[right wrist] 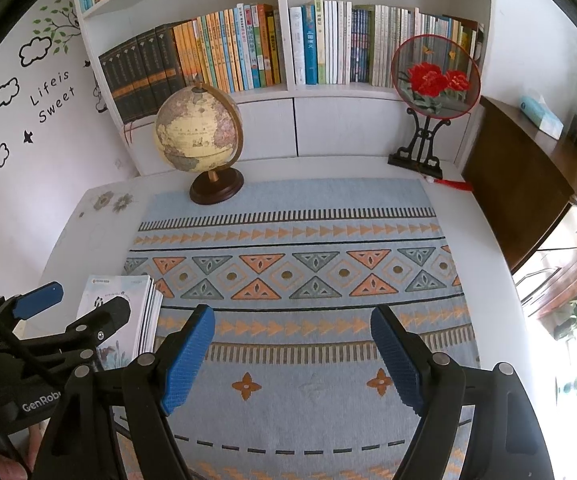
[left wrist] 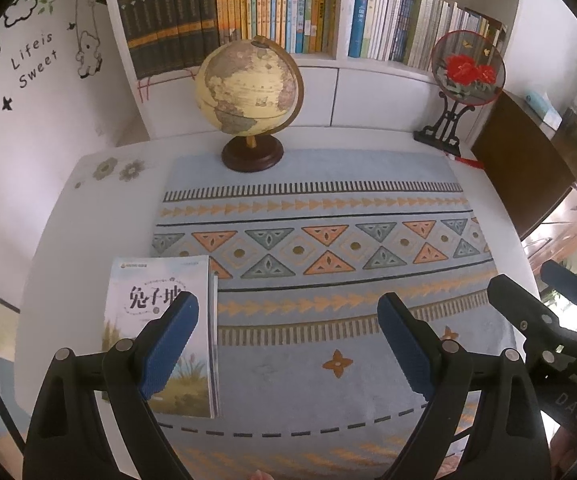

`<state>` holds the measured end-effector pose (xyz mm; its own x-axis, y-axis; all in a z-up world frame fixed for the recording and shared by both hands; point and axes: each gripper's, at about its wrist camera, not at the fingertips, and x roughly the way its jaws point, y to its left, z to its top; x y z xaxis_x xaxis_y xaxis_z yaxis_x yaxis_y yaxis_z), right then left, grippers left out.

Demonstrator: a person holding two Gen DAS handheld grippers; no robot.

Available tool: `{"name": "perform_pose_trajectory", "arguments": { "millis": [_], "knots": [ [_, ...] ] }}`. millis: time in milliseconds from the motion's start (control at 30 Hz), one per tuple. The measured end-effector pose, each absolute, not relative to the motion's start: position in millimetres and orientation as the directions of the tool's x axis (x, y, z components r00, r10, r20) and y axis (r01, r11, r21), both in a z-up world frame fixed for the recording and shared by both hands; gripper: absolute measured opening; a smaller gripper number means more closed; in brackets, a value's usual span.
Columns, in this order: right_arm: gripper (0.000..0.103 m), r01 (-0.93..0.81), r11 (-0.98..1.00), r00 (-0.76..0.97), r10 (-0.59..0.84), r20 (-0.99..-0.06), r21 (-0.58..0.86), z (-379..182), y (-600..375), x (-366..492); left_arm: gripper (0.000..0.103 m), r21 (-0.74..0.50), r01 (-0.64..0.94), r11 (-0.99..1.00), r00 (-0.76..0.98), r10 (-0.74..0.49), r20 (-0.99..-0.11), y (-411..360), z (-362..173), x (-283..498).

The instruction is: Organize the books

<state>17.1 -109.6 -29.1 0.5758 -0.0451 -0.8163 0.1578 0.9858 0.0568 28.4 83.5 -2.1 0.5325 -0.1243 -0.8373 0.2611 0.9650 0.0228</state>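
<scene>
A small stack of thin books [left wrist: 156, 280] lies flat at the near left of the table, topped by a pale cover with large Chinese characters. The stack also shows in the right wrist view [right wrist: 124, 286]. My left gripper [left wrist: 288, 304] is open. Its left finger overlaps the cover in the picture, and its right finger is over the mat. My right gripper [right wrist: 293, 316] is open above the mat, with nothing between its fingers. Each gripper appears in the other's view: the right gripper [left wrist: 526, 276] at the right edge, the left gripper [right wrist: 90, 298] over the stack.
A white bookshelf [left wrist: 248, 12] full of upright books stands at the back. A globe [left wrist: 248, 84] and a round red-flower fan ornament [left wrist: 466, 66] stand on the table's far side. A patterned blue mat [left wrist: 308, 240] covers the table. A dark wooden cabinet [right wrist: 520, 184] is on the right.
</scene>
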Motion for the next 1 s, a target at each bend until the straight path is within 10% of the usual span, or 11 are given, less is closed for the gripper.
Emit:
{"name": "perform_pose_trajectory", "arguments": {
  "millis": [1000],
  "knots": [
    [0.079,0.145,0.987,0.569,-0.032,-0.822,0.062,-32.4,-106.5,18.2,0.092,0.023,0.247,0.969,0.549,-0.12,-0.827,78.3,-1.7,22.9]
  ]
}}
